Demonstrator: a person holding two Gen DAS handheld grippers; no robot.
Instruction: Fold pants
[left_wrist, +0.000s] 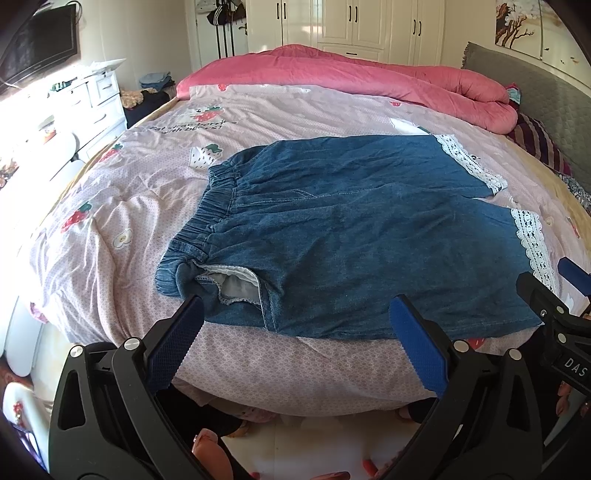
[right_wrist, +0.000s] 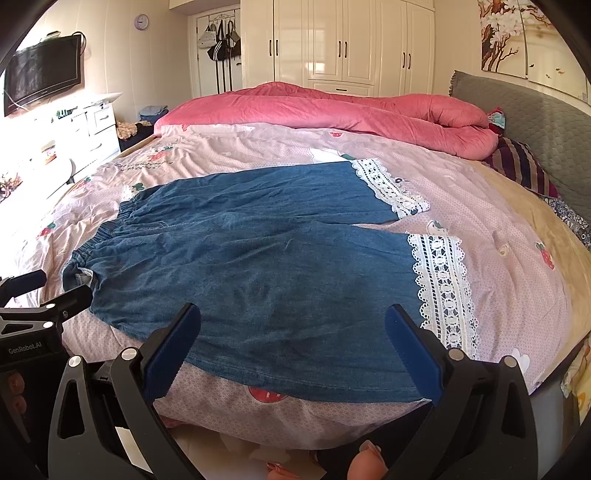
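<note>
The blue denim pants with white lace cuffs (left_wrist: 354, 229) lie flat and unfolded on the bed with the pink strawberry-print cover (left_wrist: 122, 206), so I judge that the folding is not yet begun. Their long axis runs across both views: the elastic waistband (left_wrist: 207, 218) is at the left end and the 2 lace cuffs (right_wrist: 443, 288) are at the right end. The near long edge of the pants lies along the near edge of the bed, directly in front of both tools.

The left tool (left_wrist: 295, 332) is released, its 2 blue pads wide apart, and it holds nothing. It hovers just before the near edge of the pants, at the waistband end, where a white pocket lining (left_wrist: 236, 284) shows. The right tool (right_wrist: 291, 339) is also released and empty, and it hovers before the near edge at the cuff end. So the left hand is nearer to the waist and the right hand nearer to the cuffs; each can probably take the near edge and carry it away, over the far leg.

The soft cover has wrinkles. Beyond the pants lies a rolled pink quilt (right_wrist: 332, 110), then white wardrobes (right_wrist: 343, 44). A dark television (right_wrist: 44, 74) hangs left of the pants.
</note>
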